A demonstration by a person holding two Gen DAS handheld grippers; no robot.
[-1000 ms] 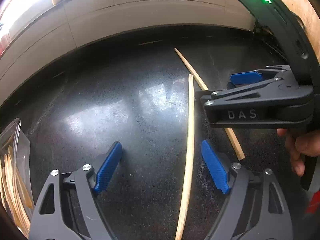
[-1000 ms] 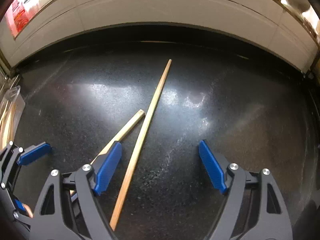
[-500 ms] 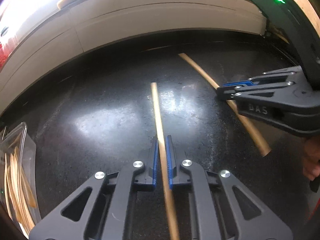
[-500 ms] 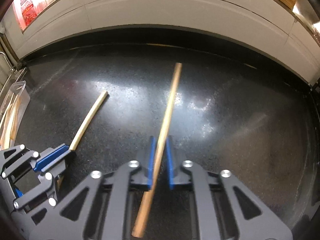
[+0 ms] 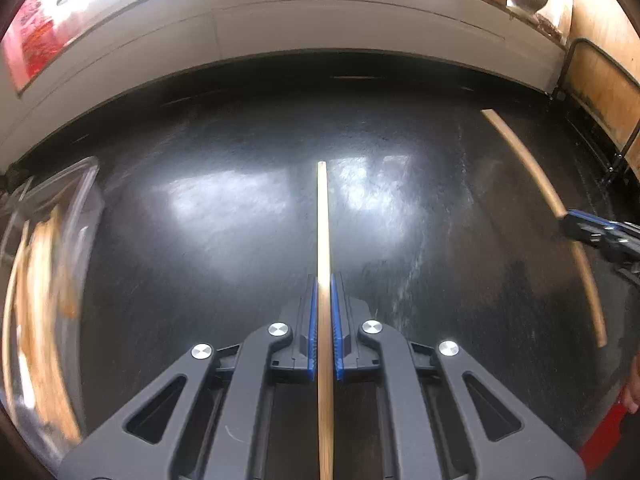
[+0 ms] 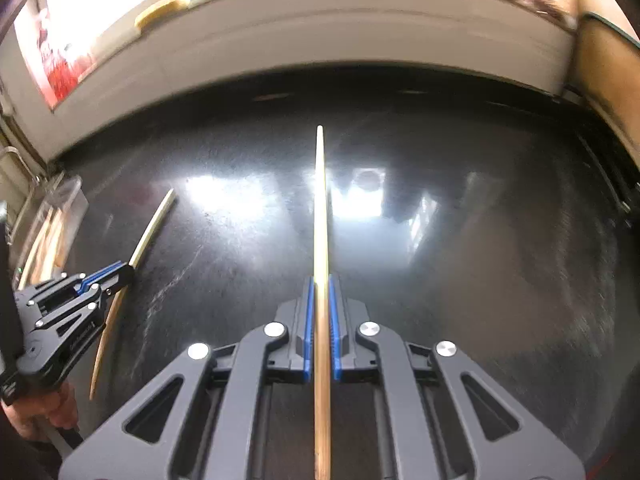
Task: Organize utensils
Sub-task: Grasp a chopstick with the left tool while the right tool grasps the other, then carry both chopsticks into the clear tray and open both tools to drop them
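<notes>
- Left tool (image 5: 324, 328): blue pads clamped on a wooden chopstick (image 5: 322, 240) that points straight ahead above the bench (image 5: 240, 248).
- Right tool (image 6: 319, 320): closed likewise on a second chopstick (image 6: 319, 208), also raised.
- Clear container (image 5: 60, 216), far left on the bench: holds more wooden sticks, blurred.
- White wall (image 5: 320, 28): behind the bench.

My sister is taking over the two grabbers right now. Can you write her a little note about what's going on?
Left gripper: shut on one chopstick, lifted over the black counter.
Right gripper: shut on the other chopstick, also lifted.
Clear container with more wooden sticks sits at the counter's left edge.
Done: both chopsticks picked up.
Left: probably carry both to the container and drop them in.
</notes>
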